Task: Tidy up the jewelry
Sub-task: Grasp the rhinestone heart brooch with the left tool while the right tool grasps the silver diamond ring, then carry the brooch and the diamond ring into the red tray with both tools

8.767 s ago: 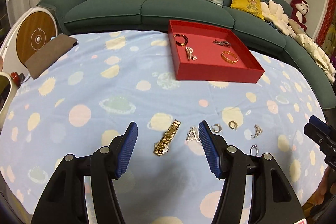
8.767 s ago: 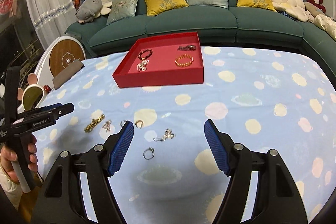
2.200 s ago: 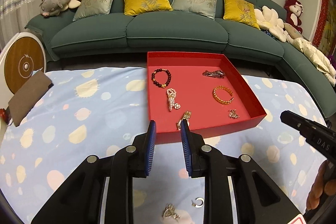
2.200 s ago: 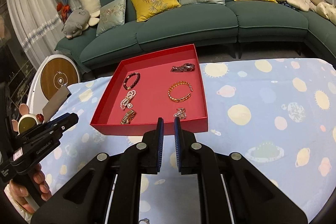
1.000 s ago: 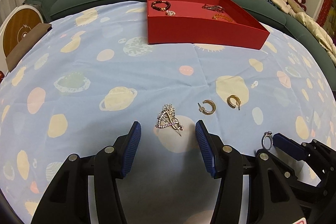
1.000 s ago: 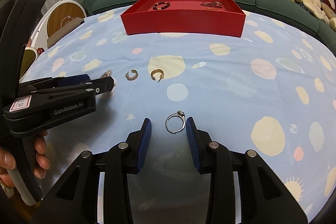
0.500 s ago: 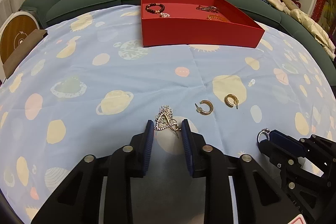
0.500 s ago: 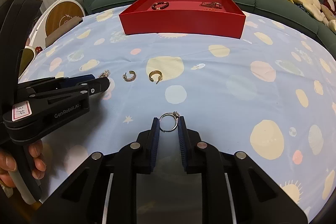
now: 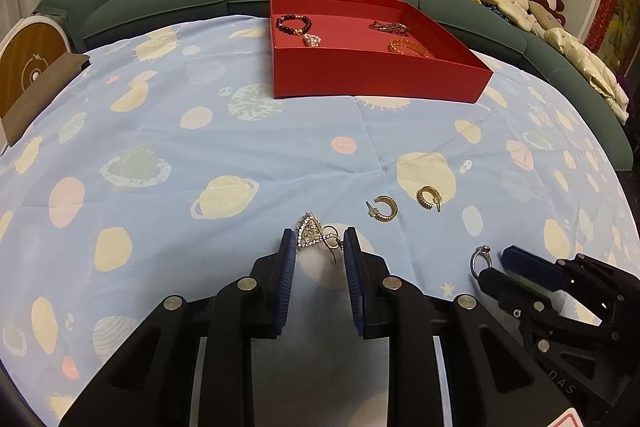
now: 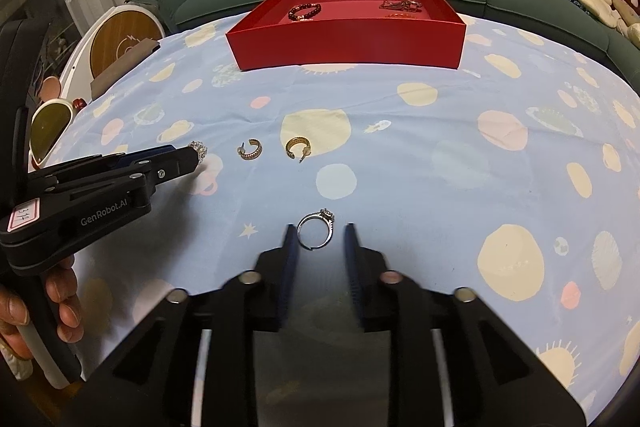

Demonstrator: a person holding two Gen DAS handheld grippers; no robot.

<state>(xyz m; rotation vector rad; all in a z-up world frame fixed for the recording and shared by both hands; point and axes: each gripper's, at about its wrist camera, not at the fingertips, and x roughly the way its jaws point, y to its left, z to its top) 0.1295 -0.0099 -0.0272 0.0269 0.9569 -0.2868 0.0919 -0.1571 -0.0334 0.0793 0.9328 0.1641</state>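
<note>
Both grippers pinch jewelry: left gripper (image 9: 318, 243) holds the sparkly pendant (image 9: 310, 235), right gripper (image 10: 319, 237) the ring (image 10: 317, 230), near the cloth's front edge. Next, I think: carry both to the red tray (image 9: 376, 75).
</note>
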